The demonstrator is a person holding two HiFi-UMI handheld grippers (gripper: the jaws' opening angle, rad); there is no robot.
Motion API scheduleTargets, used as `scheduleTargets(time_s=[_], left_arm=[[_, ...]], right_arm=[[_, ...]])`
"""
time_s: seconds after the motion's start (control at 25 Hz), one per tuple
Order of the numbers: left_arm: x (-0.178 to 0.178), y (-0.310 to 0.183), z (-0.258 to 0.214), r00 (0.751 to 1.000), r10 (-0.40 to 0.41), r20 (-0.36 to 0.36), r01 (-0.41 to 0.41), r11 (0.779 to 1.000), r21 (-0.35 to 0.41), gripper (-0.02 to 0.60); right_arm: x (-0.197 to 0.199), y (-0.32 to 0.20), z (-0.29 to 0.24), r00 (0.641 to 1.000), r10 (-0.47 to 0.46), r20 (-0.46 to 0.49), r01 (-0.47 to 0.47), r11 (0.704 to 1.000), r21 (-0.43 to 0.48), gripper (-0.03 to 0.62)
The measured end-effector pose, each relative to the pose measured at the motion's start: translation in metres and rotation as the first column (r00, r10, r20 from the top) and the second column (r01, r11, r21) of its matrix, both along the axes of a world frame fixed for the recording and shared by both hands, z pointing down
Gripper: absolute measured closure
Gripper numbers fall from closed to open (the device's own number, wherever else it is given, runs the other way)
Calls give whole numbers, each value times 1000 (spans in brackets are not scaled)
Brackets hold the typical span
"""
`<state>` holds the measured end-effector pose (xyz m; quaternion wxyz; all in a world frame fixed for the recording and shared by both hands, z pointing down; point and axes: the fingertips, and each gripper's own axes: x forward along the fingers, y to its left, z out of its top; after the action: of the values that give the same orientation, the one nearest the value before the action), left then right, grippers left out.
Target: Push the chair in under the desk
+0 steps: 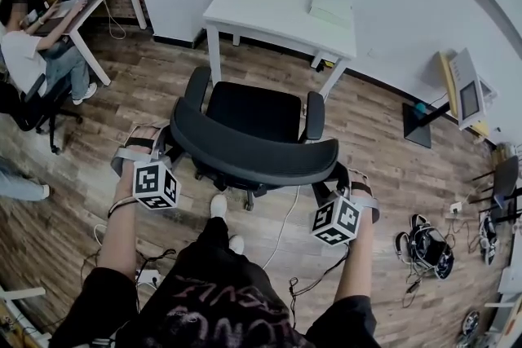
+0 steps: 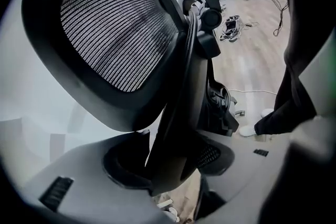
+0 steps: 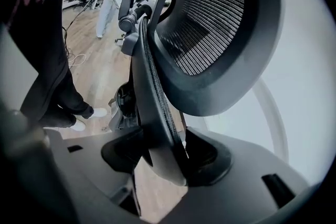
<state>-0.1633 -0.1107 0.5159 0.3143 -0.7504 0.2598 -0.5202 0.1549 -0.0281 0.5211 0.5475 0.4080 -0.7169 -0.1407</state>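
The black chair (image 1: pixel 253 112), with a mesh back in a curved frame and two padded armrests, stands just in front of the white desk (image 1: pixel 277 12) with its seat facing the desk. The left gripper (image 2: pixel 168 165) and the right gripper (image 3: pixel 163 157) each have their jaws clamped on the chair's back frame, on the side away from the desk.

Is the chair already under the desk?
No, the chair sits short of the white desk, with wood floor showing between them.
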Motion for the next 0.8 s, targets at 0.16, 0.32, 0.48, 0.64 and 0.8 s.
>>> scheduleTargets(time_s=[0.16,0.32,0.48,0.64,0.8], left_arm=[[6,-20,1,1000,11,-4,-11,1000,5,344],[11,-40,2,1000,22,-7,-22,1000,5,344],[19,-62,1,999,35,-9,-35,999,9,344],[25,-86,1,999,41,-14,-41,999,7,344],[33,-110,1,999,48,-24,-47,999,18,342]], right_arm=[[5,-17,1,1000,12,-2,-12,1000,4,353],[9,-34,1,1000,15,0,-15,1000,18,353],[17,-53,2,1000,26,2,-26,1000,17,353],[22,-76,2,999,34,-2,-34,999,20,353],[30,-99,2,999,49,-4,-49,999,16,352]])
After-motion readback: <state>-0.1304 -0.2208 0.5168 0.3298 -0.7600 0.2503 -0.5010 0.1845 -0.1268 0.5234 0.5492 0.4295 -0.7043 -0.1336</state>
